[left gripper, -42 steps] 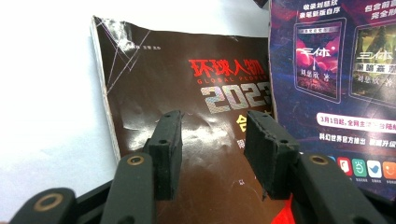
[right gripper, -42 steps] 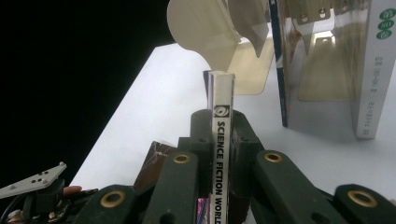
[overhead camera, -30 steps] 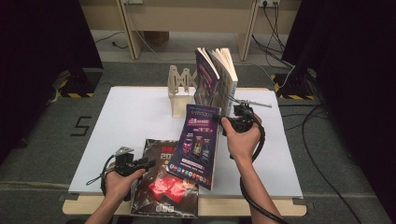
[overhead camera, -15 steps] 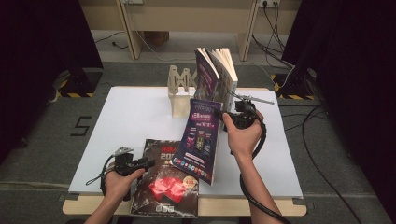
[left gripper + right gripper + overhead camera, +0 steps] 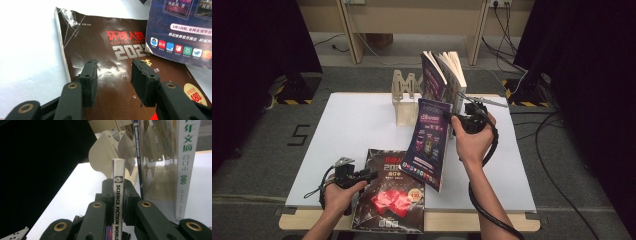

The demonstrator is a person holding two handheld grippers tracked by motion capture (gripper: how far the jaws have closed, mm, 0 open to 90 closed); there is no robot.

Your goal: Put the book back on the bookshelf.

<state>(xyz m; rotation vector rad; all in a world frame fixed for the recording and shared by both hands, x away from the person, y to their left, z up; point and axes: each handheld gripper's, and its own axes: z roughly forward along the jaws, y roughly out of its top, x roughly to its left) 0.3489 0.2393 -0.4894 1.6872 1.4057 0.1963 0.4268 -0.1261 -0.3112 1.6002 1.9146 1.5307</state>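
High view, right gripper (image 5: 457, 120): was raised above the middle of the white table (image 5: 357, 125), clamped on the spine edge of a purple magazine (image 5: 428, 142).
High view, purple magazine: hung tilted from that grip, its cover facing the camera, its lower corner over the table just beside the dark magazine (image 5: 389, 192).
High view, dark magazine: lay flat at the near edge of the table, with a red patch on its cover and its near end overhanging the edge.
High view, left gripper (image 5: 369, 175): rested low at the left edge of the dark magazine, with its tips over the cover.
High view, book rack (image 5: 404, 97): stood at the far side of the table, with upright books (image 5: 444, 75) leaning in it just behind the purple magazine.

Left gripper view, left gripper (image 5: 113, 82): its jaws stood apart over the cover with nothing between the pads.
Left gripper view, dark magazine (image 5: 100, 52): lay flat on the white table (image 5: 25, 50), its cover creased, with red and silver print.
Left gripper view, purple magazine (image 5: 180, 32): its lower part hung at the upper right, overlapping the dark magazine's far corner.

Right gripper view, right gripper (image 5: 118, 192): its jaws were pressed on both sides of the purple magazine (image 5: 118, 202), whose narrow spine read SCIENCE FICTION WORLD and stood upright.
Right gripper view, book rack (image 5: 110, 157): its pale dividers rose just behind the spine.
Right gripper view, books (image 5: 185, 167): stood upright to the right of the held spine, the nearest with green characters.
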